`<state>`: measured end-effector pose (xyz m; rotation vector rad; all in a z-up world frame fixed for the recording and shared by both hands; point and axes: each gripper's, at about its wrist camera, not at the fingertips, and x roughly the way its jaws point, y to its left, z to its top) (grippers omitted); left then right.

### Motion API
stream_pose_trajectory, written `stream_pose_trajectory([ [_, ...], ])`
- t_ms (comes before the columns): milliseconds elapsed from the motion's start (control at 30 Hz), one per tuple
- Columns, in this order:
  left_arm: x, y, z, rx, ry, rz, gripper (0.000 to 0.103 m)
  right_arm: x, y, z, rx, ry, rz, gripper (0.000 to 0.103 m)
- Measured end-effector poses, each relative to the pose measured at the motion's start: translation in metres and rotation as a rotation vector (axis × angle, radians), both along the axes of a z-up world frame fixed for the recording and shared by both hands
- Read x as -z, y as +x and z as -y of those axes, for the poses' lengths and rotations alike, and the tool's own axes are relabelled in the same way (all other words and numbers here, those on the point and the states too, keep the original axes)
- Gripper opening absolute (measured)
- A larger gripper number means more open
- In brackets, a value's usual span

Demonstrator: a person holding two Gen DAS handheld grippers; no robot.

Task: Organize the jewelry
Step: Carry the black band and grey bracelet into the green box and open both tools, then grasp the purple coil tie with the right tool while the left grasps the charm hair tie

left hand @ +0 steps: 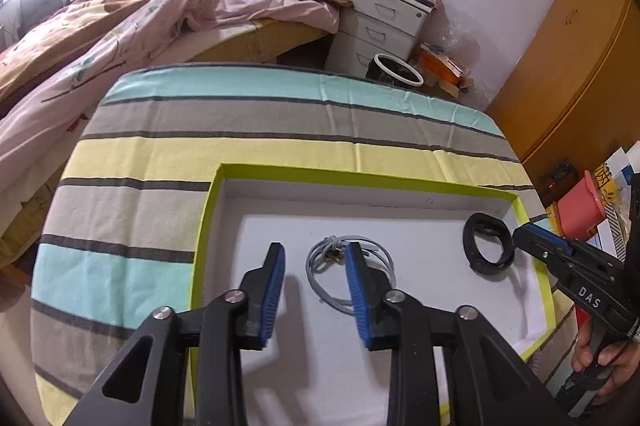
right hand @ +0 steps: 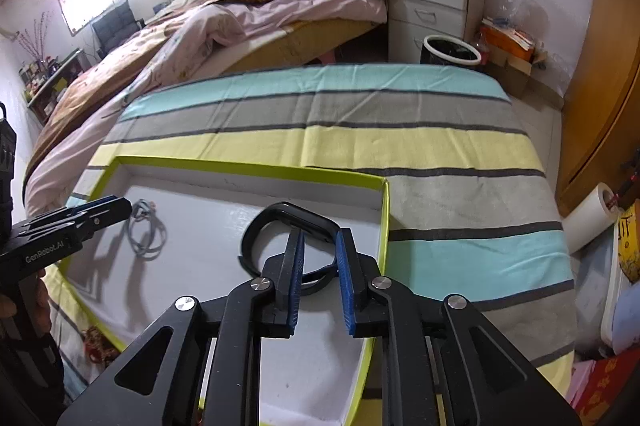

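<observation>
A shallow white tray with a lime-green rim (left hand: 206,226) (right hand: 385,222) lies on the striped cloth. A grey coiled cord necklace (left hand: 320,278) (right hand: 146,230) rests on the tray floor. My left gripper (left hand: 315,250) (right hand: 118,207) stands open over it, and its right finger (left hand: 356,278) covers part of the coil; no pad presses on it. A black bangle (left hand: 486,246) (right hand: 280,216) lies flat near the tray's right wall. My right gripper (right hand: 321,236) (left hand: 520,232) is open at the bangle, whose band crosses the gap between the pads without being squeezed.
The striped cloth (right hand: 440,146) covers the table around the tray. Beyond it are a bed (left hand: 140,26), a white drawer cabinet (right hand: 432,2), a black bin (right hand: 450,54) and a wooden wardrobe (left hand: 560,66). A paper roll (right hand: 592,222) and boxes sit at the right.
</observation>
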<state>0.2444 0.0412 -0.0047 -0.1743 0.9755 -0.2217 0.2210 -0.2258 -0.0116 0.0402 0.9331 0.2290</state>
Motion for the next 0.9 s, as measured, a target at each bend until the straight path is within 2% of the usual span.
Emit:
stream_pose_trajectory([
  [67, -0.007, -0.011, -0.001, 0.007, -0.015, 0.024, 0.046, -0.007, -0.008, 0.002, -0.007, 0.008, 0.025, 0.024],
  [133, -0.013, -0.023, -0.003, 0.012, -0.012, 0.041, 0.05, -0.013, -0.02, 0.006, -0.01, 0.024, 0.055, 0.036],
  [333, -0.026, -0.068, -0.014, 0.0, -0.028, 0.079, 0.05, -0.014, -0.061, 0.026, 0.014, 0.065, 0.07, 0.037],
  [467, -0.027, -0.097, -0.018, 0.005, 0.014, 0.122, 0.05, -0.005, -0.084, 0.041, 0.044, 0.076, 0.045, 0.037],
  [733, -0.016, -0.144, -0.035, -0.046, 0.018, 0.121, 0.051, 0.018, -0.11, 0.041, 0.027, 0.02, -0.012, 0.037],
  [800, -0.015, -0.152, -0.04, -0.066, 0.01, 0.114, 0.054, 0.022, -0.113, 0.041, 0.016, 0.02, -0.013, 0.037],
  [867, -0.013, -0.159, -0.043, -0.069, 0.0, 0.11, 0.057, 0.025, -0.114, 0.037, 0.015, -0.005, -0.021, 0.039],
  [900, -0.012, -0.163, -0.045, -0.064, -0.018, 0.102, 0.057, 0.027, -0.115, 0.036, 0.014, -0.017, -0.018, 0.045],
])
